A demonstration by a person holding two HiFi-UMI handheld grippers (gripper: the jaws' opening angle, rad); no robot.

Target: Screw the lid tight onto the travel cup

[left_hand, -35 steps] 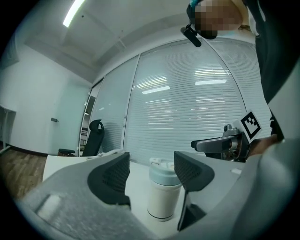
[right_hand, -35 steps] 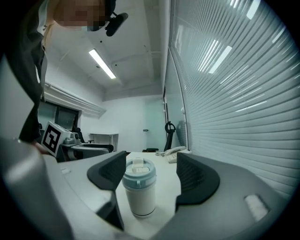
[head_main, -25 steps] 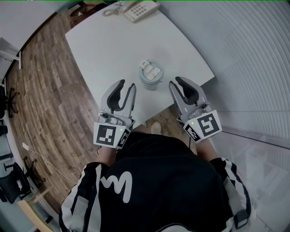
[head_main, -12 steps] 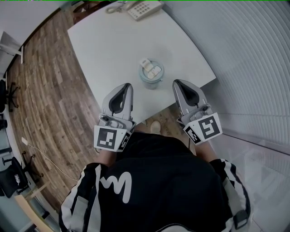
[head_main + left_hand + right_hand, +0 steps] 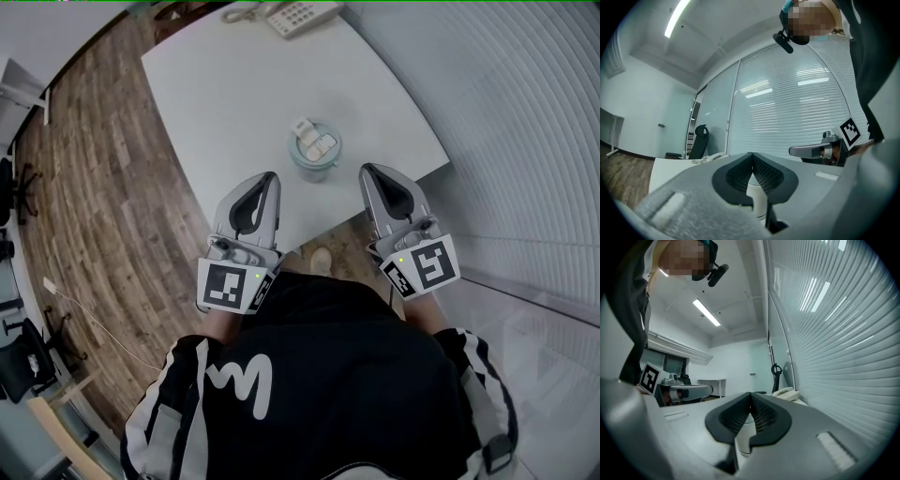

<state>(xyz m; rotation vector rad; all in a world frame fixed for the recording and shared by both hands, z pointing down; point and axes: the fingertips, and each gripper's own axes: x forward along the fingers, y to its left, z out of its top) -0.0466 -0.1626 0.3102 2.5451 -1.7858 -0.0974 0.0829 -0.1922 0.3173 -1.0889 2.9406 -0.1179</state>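
- We hold the left gripper (image 5: 266, 180) level over the near edge of the table (image 5: 225, 94). Its jaws are pressed fully together with nothing between them, and its own view shows the ribbed pads meeting in one seam.
- The travel cup (image 5: 314, 161) stands upright on the table, just ahead of that gripper's tip and a little to its right, clear of it. That puts it within easy reach of either hand.
- The lid (image 5: 315, 142) sits on top of the cup, with its flip cap facing up. We cannot tell from above whether it is only resting there or already screwed down. This fits a lid still waiting to be turned as well as one tightened and let go.
- The right gripper (image 5: 368, 172) mirrors the left. It is level, closed to the full and empty, with the cup ahead of its tip and a little to its left, not touching.
- We judge that the two grippers flank the cup so that one could steady the body while the other works the lid. At this moment neither has hold of anything.
- A desk phone (image 5: 295, 13) lies well beyond both grippers at the far end of the table, out of the way.
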